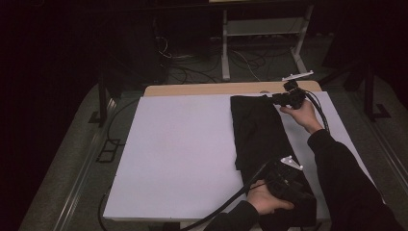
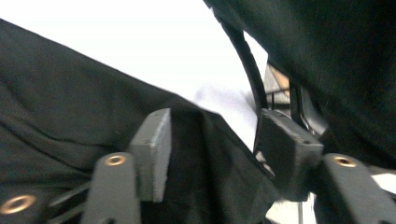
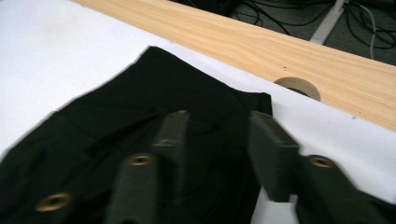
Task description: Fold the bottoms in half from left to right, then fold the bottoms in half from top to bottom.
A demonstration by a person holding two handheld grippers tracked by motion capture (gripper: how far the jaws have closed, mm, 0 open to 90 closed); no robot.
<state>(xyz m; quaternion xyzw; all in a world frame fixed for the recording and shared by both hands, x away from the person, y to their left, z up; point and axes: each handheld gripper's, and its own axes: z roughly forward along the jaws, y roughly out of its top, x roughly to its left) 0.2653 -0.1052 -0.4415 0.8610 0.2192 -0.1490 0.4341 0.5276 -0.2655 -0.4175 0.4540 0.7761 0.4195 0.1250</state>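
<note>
Covering wooden table [image 1: 202, 89]: white sheet [image 1: 183, 154]; black cloth [image 1: 257, 134] right; dark room.

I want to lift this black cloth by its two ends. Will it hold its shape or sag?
The black cloth will probably sag: it lies flat and creased on the white sheet, with soft folds between the left gripper pads. It looks thin, so likely light. Its far corner by the right gripper lies limp; a push would probably bunch it rather than slide it whole.
</note>
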